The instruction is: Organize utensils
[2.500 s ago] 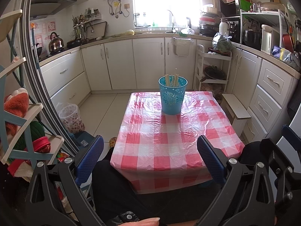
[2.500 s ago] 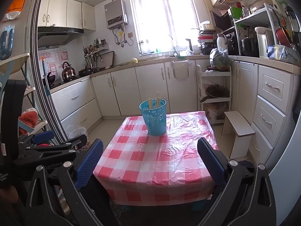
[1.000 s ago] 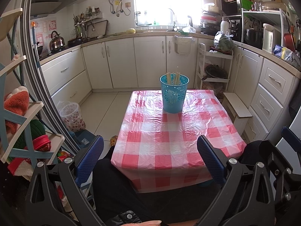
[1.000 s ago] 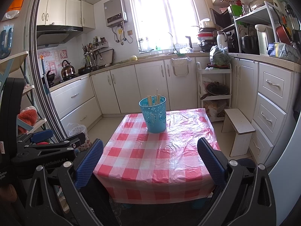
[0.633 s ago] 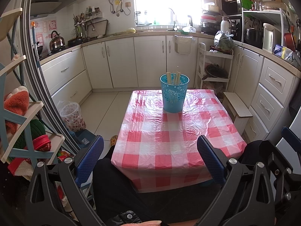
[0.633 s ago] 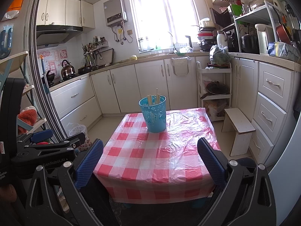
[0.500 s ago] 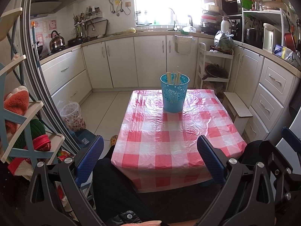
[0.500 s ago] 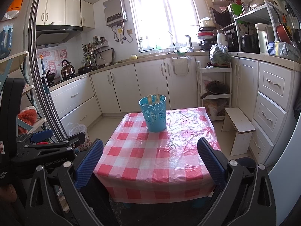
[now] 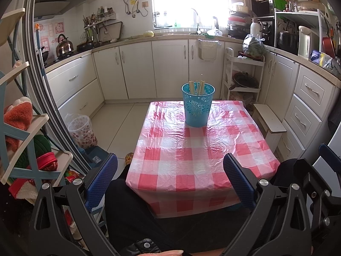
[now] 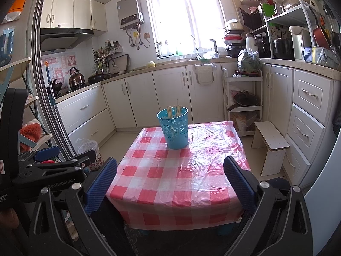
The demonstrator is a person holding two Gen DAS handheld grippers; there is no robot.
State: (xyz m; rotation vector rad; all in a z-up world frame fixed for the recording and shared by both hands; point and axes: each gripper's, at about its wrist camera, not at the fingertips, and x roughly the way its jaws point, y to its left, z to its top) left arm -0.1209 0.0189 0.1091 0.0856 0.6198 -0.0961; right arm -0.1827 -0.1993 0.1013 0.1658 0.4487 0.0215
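A teal perforated holder (image 9: 198, 106) (image 10: 173, 128) stands upright at the far end of a low table with a red-and-white checked cloth (image 9: 200, 155) (image 10: 181, 175). Several wooden chopsticks (image 9: 197, 88) (image 10: 174, 111) stick out of its top. My left gripper (image 9: 170, 179) is open and empty, held back over the table's near edge above a person's dark-clothed lap. My right gripper (image 10: 170, 181) is also open and empty, near the table's front edge. In the right wrist view the left gripper (image 10: 53, 166) shows at the left side.
A small white stool (image 9: 269, 123) (image 10: 270, 143) stands right of the table, with drawer cabinets (image 10: 309, 128) behind it. A patterned waste bin (image 9: 82, 130) sits on the floor to the left. A blue-framed shelf (image 9: 21, 145) with soft items is close at the left.
Both views have drifted very slightly; the holder sits a touch higher in frame than 2.5 s ago. Both grippers stay open and empty.
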